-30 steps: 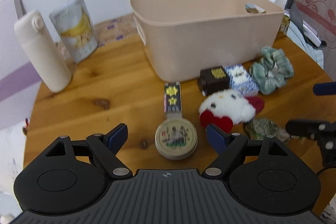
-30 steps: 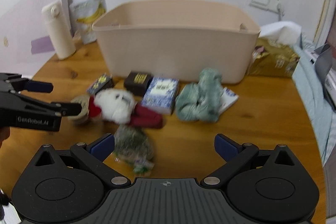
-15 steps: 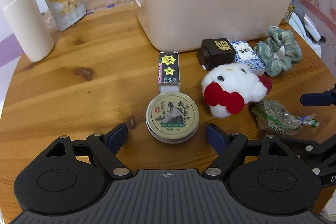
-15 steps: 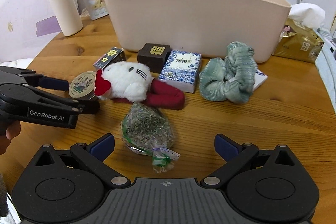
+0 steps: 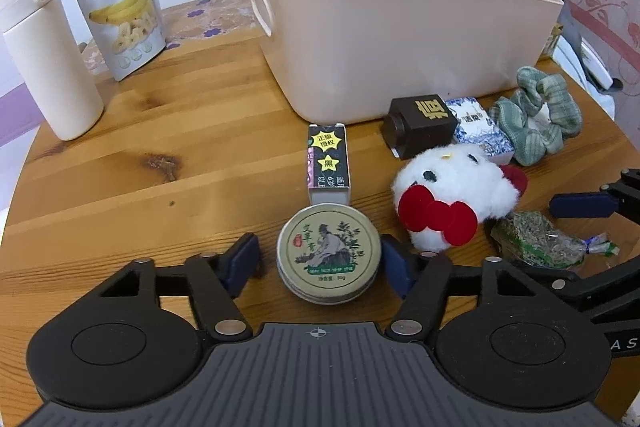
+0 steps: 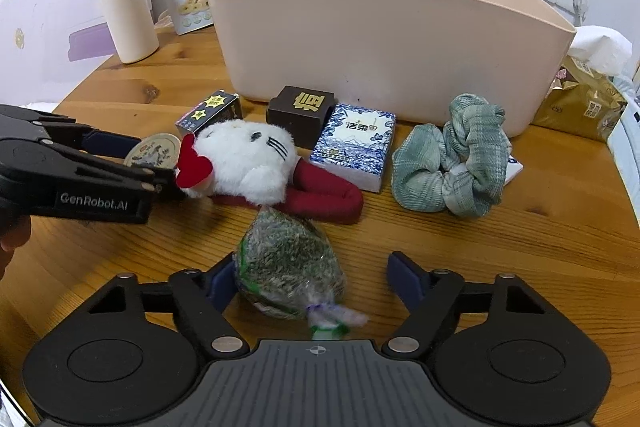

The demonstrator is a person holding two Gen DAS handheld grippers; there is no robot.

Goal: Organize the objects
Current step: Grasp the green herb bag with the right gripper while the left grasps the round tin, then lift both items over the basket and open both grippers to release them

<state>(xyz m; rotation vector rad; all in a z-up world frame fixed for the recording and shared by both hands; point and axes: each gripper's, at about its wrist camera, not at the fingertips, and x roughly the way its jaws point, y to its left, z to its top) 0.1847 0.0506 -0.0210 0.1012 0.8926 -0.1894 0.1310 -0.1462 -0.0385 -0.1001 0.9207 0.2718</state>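
Left hand-held gripper [image 5: 320,261]: black plastic body, two round discs at sides, grey ribbed plate in middle with small crosshair mark. Silver screws at arm joints. Dark blue pads on fingertips [image 5: 244,259]. Right hand-held gripper [image 6: 310,277]: same look (black, blue pads, silver screws). White "GenRobot.AI" lettering on side of left one, seen from right wrist camera.

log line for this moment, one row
left gripper: open around round tin | right gripper: open around herb bag | bin: nothing placed yet
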